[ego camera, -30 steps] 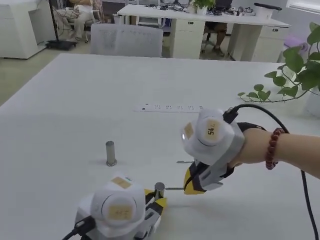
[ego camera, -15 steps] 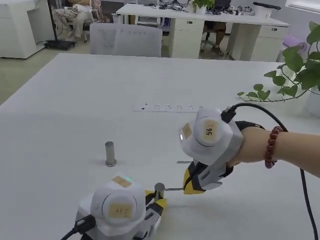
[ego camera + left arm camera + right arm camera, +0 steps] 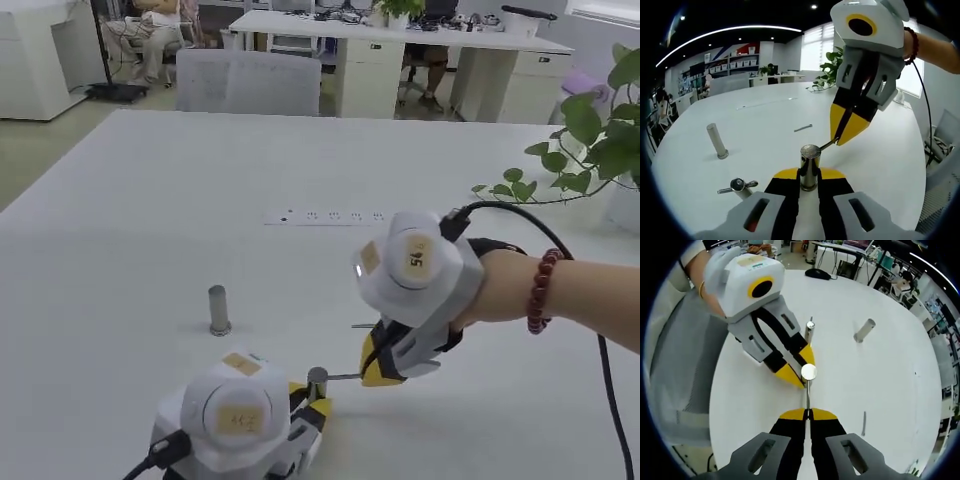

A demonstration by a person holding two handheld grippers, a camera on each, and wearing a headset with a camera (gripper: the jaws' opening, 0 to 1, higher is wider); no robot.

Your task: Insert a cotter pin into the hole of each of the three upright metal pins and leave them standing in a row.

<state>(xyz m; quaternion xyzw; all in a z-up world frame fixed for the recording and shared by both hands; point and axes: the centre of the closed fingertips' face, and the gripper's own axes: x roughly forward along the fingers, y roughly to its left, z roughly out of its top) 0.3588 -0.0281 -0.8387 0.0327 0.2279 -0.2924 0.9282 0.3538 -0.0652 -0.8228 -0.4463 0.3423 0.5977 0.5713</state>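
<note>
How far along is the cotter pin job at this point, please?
Done: one metal pin already looks pinned.
In hand: the left hand-held gripper clamps a second pin upright, and the right hand-held gripper holds a cotter pin at its side. Whether it has entered the hole is unclear.
Left: a third pin stands bare, and a spare cotter pin lies on the table.

An open-plan office: long white desks (image 3: pixel 300 24), a grey chair (image 3: pixel 248 82) and a potted plant (image 3: pixel 595 140).
</note>
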